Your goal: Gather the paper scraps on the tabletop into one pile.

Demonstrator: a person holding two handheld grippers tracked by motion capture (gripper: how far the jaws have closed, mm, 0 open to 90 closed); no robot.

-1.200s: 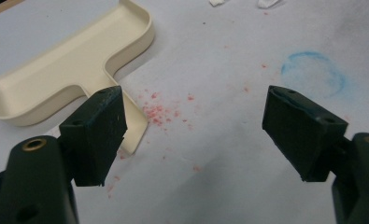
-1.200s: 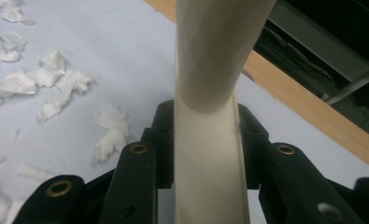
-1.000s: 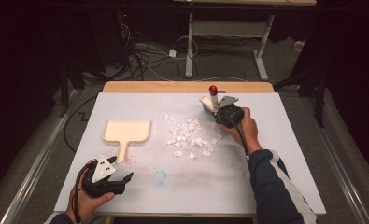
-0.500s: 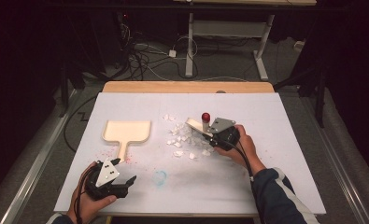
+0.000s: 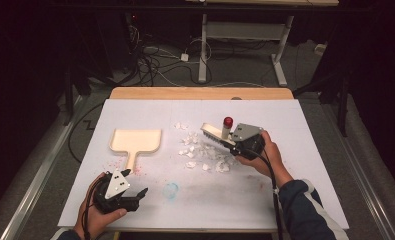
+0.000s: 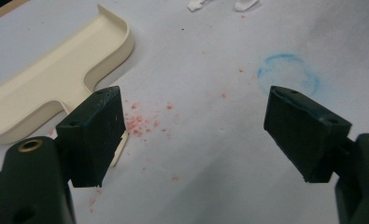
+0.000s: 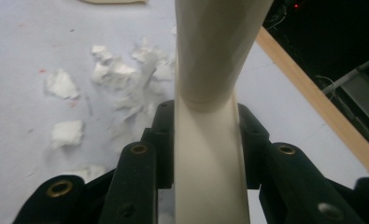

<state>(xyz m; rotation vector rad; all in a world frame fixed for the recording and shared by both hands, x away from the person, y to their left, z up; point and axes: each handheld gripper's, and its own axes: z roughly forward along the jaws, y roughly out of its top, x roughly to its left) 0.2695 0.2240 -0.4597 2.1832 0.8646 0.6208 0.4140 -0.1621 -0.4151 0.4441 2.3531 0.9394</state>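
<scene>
Cream plastic fills the grip of the right gripper (image 5: 224, 141): its black jaws are clamped on the handle of a small cream-coloured brush (image 7: 210, 93), seen close up in the right gripper view running straight up between the pads. In the high view the brush head (image 5: 212, 133) points toward the left, held over the right part of a scatter of torn white paper scraps (image 5: 197, 152) that lie near the middle of the white table sheet (image 5: 285, 200). A small red knob (image 5: 228, 121) stands up just beside the gripper's grey plate.

The left gripper (image 6: 196, 135) rests low at the near left of the table, its jaws spread wide with nothing between them. Just beyond its left jaw lies the flat cream plastic dustpan (image 6: 56, 74), tray toward the far side and handle pointing toward the person. Red crumbs (image 6: 140, 123) speckle the sheet beside the handle, and a faint blue ring stain (image 6: 289, 74) marks the sheet near the right jaw. The dustpan sits well apart from the scraps, to their left.
</scene>
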